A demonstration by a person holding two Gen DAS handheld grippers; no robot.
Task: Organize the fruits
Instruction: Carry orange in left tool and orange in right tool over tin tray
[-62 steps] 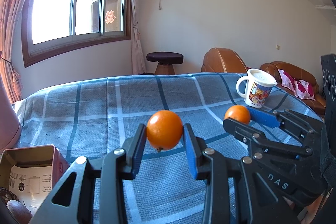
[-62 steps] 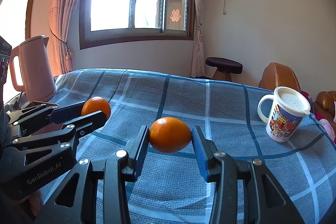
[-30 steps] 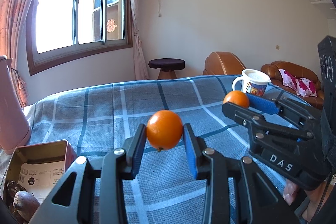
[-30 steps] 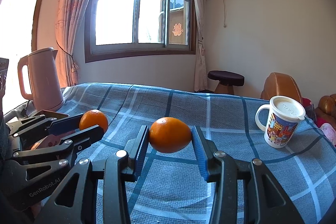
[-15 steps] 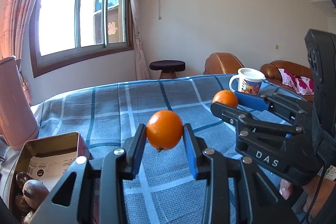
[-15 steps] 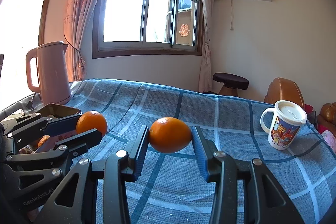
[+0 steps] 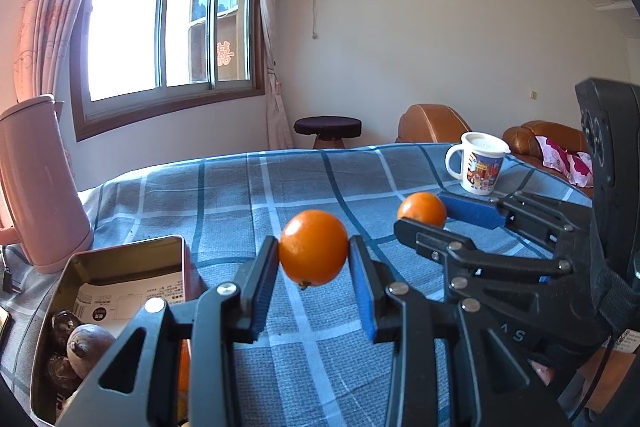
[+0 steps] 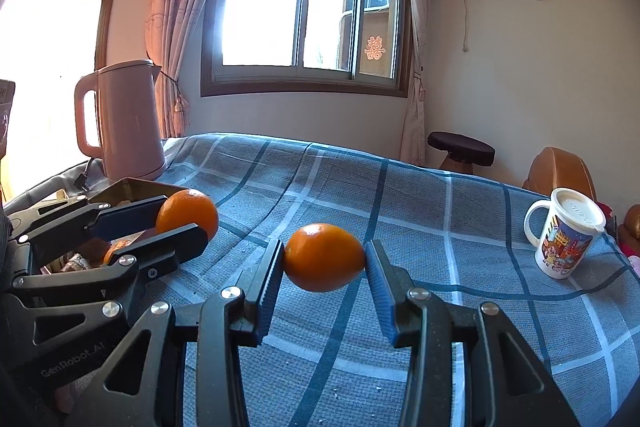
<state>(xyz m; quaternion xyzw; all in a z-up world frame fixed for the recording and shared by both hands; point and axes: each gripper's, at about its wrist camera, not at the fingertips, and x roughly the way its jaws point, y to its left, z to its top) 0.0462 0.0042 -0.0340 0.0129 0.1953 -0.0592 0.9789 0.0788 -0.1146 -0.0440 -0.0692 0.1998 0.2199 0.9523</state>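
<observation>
My left gripper [image 7: 314,259] is shut on a round orange [image 7: 313,247] and holds it above the blue plaid cloth. My right gripper [image 8: 324,269] is shut on a second orange [image 8: 324,257], also in the air. Each gripper shows in the other's view: the right one [image 7: 432,215] with its orange [image 7: 421,209] to my left gripper's right, the left one [image 8: 176,223] with its orange [image 8: 187,213] to the right gripper's left. An open metal tin [image 7: 132,251] sits at lower left and holds dark fruits [image 7: 89,343]; it also shows in the right wrist view [image 8: 132,187].
A pink kettle [image 7: 38,183] [image 8: 124,119] stands at the table's left edge behind the tin. A white cartoon mug [image 7: 480,163] [image 8: 568,239] stands at the far right. The plaid cloth [image 8: 400,195] covers the table. A stool [image 7: 328,131] and brown sofa [image 7: 436,123] lie beyond.
Both grippers have swung left with their oranges still held. The tin and kettle have come further into view, and the mug has shifted right.
</observation>
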